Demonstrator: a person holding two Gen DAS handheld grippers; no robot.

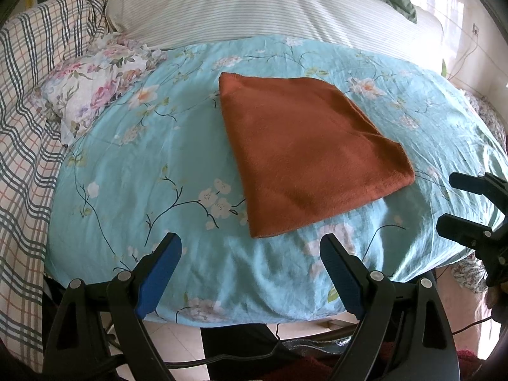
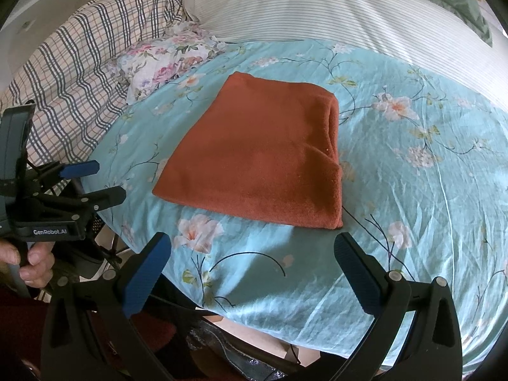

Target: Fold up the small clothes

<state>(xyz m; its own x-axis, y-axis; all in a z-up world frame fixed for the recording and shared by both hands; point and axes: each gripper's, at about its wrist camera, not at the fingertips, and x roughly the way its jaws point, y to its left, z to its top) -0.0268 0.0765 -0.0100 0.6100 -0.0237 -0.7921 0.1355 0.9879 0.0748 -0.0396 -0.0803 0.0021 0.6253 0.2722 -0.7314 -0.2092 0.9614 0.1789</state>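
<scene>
- Now a rust-orange terry cloth [image 1: 304, 146], folded into a flat rectangle, lies in the middle of the turquoise bedsheet printed with pale blossoms [image 1: 133, 197], which covers the bed.
- Its doubled, rolled edge shows along the right side in the right wrist view [image 2: 333, 146].
- Left tongs [image 1: 250, 247], black with blue pads, are spread wide and empty, hovering over the sheet just short of the cloth's near corner.
- Right tongs [image 2: 254, 250] are likewise spread and hold nothing, near the cloth's front edge but apart from it.
- A hand [image 2: 35, 260] grips the left tongs' handle at the bed's edge.
- Beyond the cloth sit a small flowered pillow [image 1: 92, 92], a plaid blanket [image 1: 28, 101] and a striped white pillow [image 1: 241, 3].
</scene>
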